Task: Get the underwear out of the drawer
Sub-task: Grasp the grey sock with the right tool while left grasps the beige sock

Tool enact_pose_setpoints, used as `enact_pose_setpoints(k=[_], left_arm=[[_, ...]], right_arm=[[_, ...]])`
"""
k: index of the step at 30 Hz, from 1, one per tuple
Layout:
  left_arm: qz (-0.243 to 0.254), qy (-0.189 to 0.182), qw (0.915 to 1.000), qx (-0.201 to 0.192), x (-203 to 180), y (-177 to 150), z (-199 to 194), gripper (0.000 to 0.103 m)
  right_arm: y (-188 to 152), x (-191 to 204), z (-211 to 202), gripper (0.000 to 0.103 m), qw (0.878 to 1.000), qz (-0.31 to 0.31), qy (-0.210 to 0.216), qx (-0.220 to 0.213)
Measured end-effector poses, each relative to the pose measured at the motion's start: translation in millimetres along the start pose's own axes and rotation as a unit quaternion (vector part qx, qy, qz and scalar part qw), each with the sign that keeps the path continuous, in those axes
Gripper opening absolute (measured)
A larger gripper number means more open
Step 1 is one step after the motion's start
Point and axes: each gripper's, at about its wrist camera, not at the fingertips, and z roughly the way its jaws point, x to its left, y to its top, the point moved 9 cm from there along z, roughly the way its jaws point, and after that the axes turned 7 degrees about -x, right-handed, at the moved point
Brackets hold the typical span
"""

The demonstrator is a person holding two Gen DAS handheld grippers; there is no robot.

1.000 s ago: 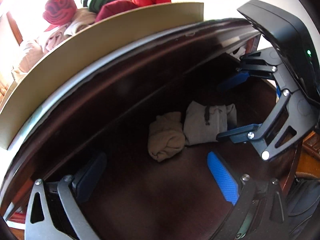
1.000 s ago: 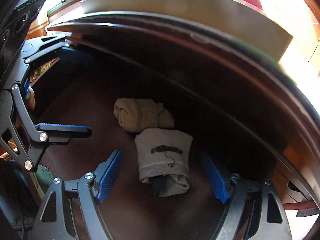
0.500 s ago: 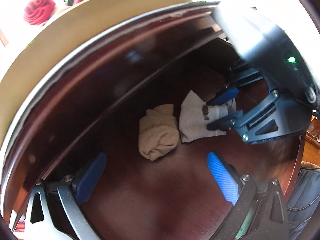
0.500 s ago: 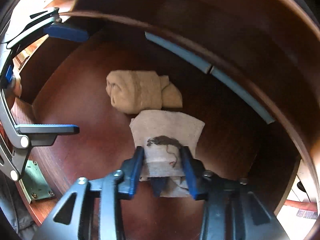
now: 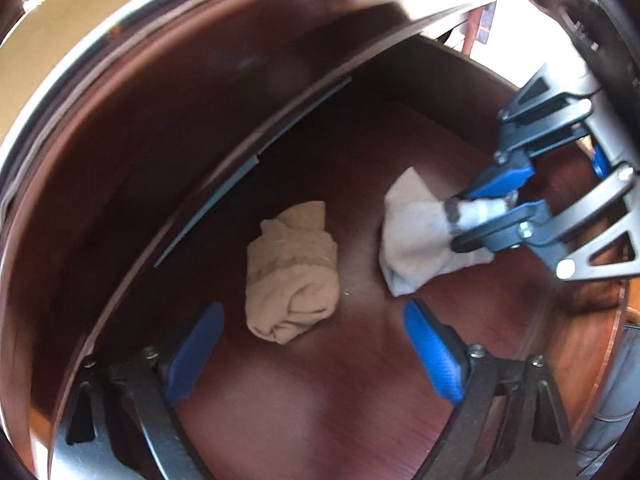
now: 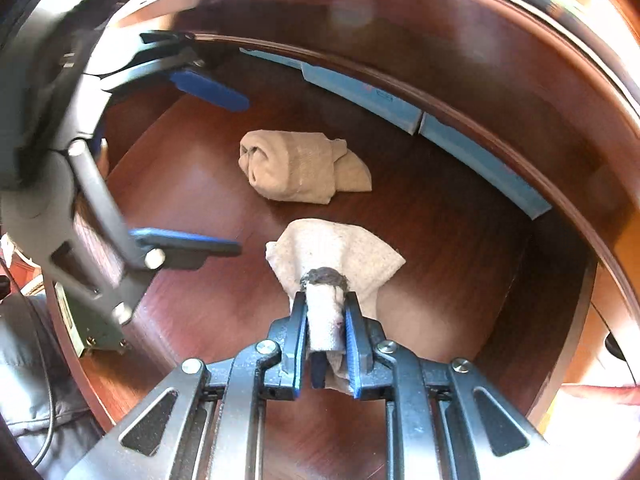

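- Underwear: two folded pieces lie on the floor of the open drawer (image 6: pixel 460 216), and you already have one of them.
- The grey piece (image 6: pixel 340 252) sits to the near side, its rolled end pinched between the pads of your right gripper (image 6: pixel 325 322); the rest fans out ahead of the jaws, and I cannot tell whether it is clear of the wood.
- Gripping the thick rolled end probably gives the pads something firm to bite, so the cloth should come up as one bundle.
- It looks pale, speckled and soft, with a dark mark right at the pinch.
- The beige piece (image 5: pixel 290 276) lies farther in, just beside the grey one but apart from it, rolled into a loose bundle with a flap hanging out.
- Your left gripper (image 5: pixel 314 354) hovers just short of that beige roll, jaws spread wide and holding nothing, lined up so the roll sits between the pads (image 5: pixel 434 354).
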Motion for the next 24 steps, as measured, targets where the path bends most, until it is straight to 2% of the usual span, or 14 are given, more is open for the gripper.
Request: enact_pose_setpoints(k=[4,11,12,15,19,24], left_arm=[[0.022,0.028,0.9994,0.0,0,3,5,0.082],[0.072,0.063,0.9953,0.006,-15,7,14,0.081],[0.081,0.069,0.9943,0.006,-19,8,14,0.078],[0.085,0.064,0.9942,0.015,-27,10,19,0.045],[0.076,0.06,0.9952,0.01,-23,11,19,0.035],[0.034,0.027,0.999,0.003,-16,0,2,0.032]], right_arm=[[2,-12,0,0.018,1.0,0.01,0.007,0.003],[21,-21,9,0.02,1.0,0.014,0.014,0.014],[22,-21,10,0.02,1.0,0.014,0.012,0.015],[24,-21,17,0.02,1.0,0.011,0.01,0.022],[20,-21,30,0.02,0.999,0.02,0.014,0.028],[25,-23,30,0.02,0.999,0.021,0.018,0.031]])
